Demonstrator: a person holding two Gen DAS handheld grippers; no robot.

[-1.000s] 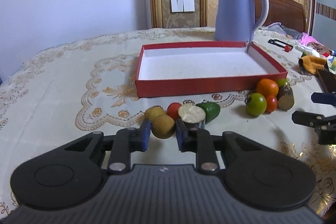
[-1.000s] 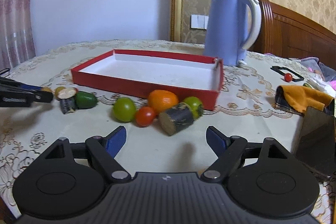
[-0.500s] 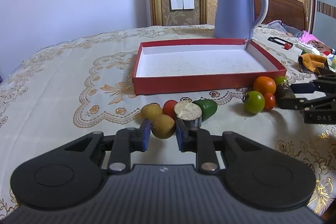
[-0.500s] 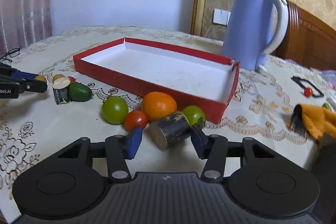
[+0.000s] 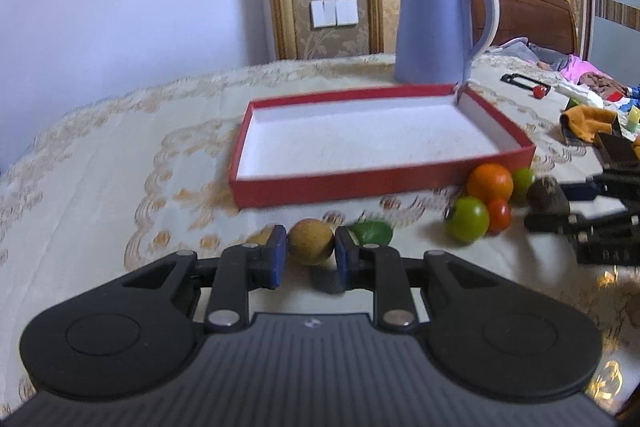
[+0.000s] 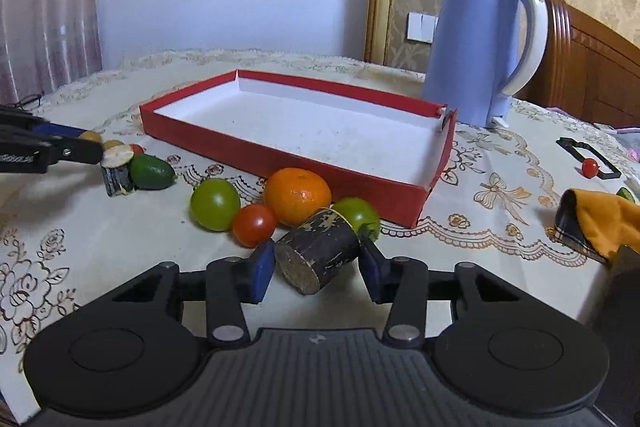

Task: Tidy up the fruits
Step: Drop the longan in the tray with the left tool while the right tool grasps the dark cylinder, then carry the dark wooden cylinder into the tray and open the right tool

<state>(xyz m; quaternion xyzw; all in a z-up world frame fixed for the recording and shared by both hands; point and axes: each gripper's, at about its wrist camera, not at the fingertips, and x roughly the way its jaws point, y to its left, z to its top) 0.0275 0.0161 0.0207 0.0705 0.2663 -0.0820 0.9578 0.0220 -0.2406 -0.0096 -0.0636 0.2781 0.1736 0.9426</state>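
My left gripper [image 5: 310, 257] is shut on a tan round fruit [image 5: 310, 241] and holds it just above the tablecloth. A green avocado-like fruit [image 5: 371, 231] lies right behind it. My right gripper [image 6: 316, 269] is shut on a dark sugarcane piece [image 6: 318, 255], its fingers pressing both sides. Behind it lie an orange [image 6: 297, 195], a red tomato [image 6: 254, 225] and two green tomatoes [image 6: 215, 203]. The empty red box [image 6: 404, 193] with a white floor stands behind the fruit. A second cane piece [image 6: 117, 173] stands near the left gripper's fingers [image 6: 76, 151].
A blue kettle [image 6: 476, 47] stands behind the box's far right corner. An orange cloth [image 6: 600, 223] and a dark phone lie at the right. A black clip with a red ball [image 6: 588, 167] lies further back. The lace tablecloth [image 6: 80, 247] covers the round table.
My left gripper has lifted the tan fruit off the cloth, away from its neighbours. My right gripper moved in and closed from wide open onto the dark cane piece.
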